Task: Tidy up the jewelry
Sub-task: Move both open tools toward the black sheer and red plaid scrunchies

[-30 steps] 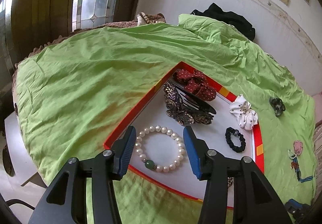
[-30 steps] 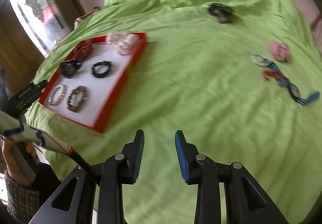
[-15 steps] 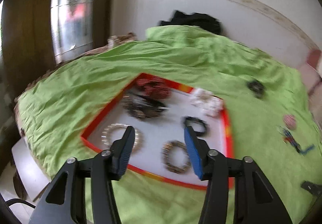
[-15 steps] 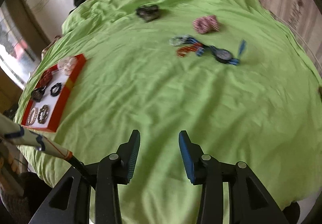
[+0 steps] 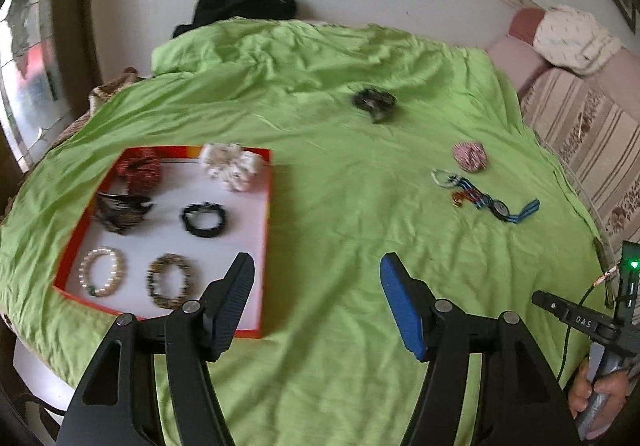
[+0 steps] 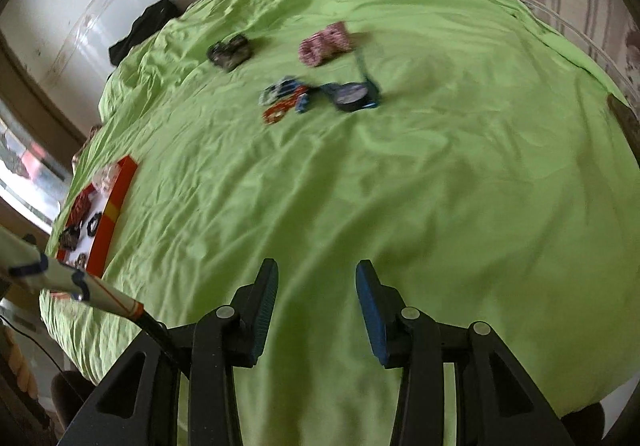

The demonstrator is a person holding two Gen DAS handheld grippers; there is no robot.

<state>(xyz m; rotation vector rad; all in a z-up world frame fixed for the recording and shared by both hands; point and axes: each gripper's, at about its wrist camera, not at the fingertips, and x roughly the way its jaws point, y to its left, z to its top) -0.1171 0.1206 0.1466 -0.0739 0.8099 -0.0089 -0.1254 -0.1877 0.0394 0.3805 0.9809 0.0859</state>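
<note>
Left claw (image 5: 316,296) opening, nothing between

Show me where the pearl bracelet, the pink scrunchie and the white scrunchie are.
pearl bracelet (image 5: 101,272), left wrist view, left side of its bead ring.
pink scrunchie (image 5: 470,155), left wrist view, middle of the fabric.
white scrunchie (image 5: 232,165), left wrist view, middle of its ruffles.

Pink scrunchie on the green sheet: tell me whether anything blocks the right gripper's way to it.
Nothing visible blocks it. Only bare green sheet lies between the empty right gripper and the pink scrunchie; the blue watch sits just beside that line.
</note>
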